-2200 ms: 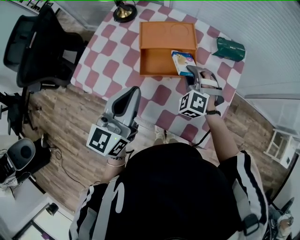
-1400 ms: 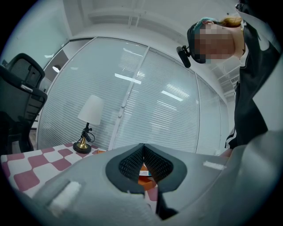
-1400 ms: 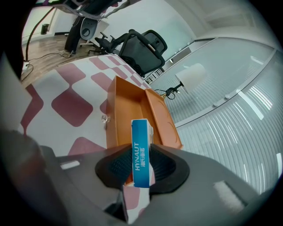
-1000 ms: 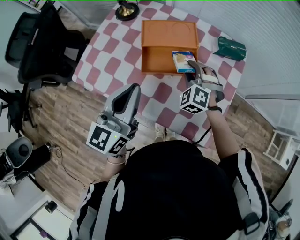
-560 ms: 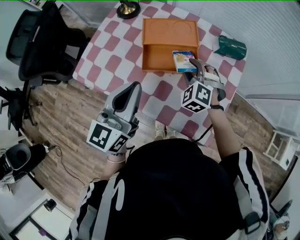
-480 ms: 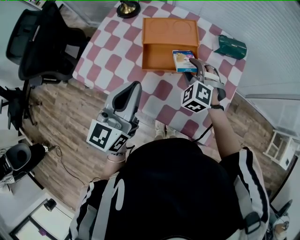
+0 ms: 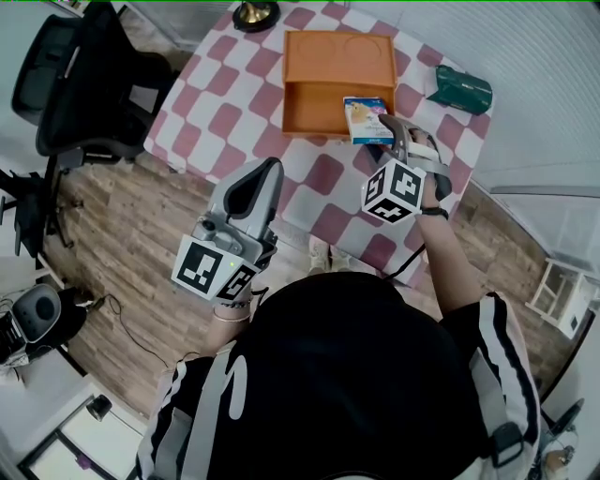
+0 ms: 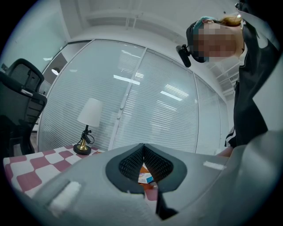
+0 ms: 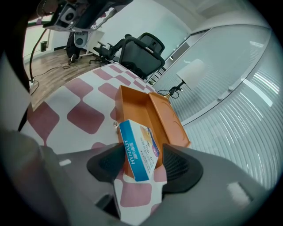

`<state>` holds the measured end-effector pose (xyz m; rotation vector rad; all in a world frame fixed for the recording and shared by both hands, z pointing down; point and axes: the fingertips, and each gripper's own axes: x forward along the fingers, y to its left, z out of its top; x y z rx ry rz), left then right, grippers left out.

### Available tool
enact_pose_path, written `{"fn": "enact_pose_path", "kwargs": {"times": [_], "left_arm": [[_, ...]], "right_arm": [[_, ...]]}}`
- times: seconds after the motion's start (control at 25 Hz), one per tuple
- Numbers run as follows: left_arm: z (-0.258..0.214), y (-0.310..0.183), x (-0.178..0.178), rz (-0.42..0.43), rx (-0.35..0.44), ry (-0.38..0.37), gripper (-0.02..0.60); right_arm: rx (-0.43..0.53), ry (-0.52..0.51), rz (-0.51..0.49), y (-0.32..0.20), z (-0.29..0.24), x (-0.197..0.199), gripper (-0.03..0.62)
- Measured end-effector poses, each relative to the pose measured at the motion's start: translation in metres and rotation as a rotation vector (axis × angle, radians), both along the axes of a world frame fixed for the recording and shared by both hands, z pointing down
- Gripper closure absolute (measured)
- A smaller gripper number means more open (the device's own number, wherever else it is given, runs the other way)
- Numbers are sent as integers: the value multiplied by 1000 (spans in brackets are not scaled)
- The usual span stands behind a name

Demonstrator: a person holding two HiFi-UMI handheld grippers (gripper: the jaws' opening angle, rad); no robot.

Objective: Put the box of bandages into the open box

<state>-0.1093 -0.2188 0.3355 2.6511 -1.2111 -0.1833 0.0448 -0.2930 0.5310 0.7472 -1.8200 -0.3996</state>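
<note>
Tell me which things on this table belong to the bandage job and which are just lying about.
Job in hand:
box of bandages
open orange box

Lying about:
lamp
green pouch

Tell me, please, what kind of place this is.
Probably an office or a lab room. A black swivel office chair stands beside the checked table, a glass wall with slatted blinds runs behind it, and a small desk lamp sits on it.
</note>
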Motion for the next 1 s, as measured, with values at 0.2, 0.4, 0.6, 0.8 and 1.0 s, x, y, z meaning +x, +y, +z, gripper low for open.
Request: {"fn": "enact_pose_path", "kwargs": {"times": [0.2, 0.4, 0.6, 0.8, 1.0], "left_arm": [[-2, 8, 2, -2, 6, -1, 581], [-2, 11, 2, -7, 7, -2, 581], [-4, 16, 3, -10, 11, -2, 581], [-7, 21, 6, -5, 20, -1, 581], [-10, 25, 12, 6, 26, -1, 581]], "right_arm": [[-1, 0, 6, 5, 1, 2, 352], [-18, -10, 8, 10, 6, 0, 348], [-24, -29, 15, 15, 3, -1, 335], [-19, -71, 23, 24, -7, -3, 330], [-18, -149, 44, 35, -22, -5, 330]]}}
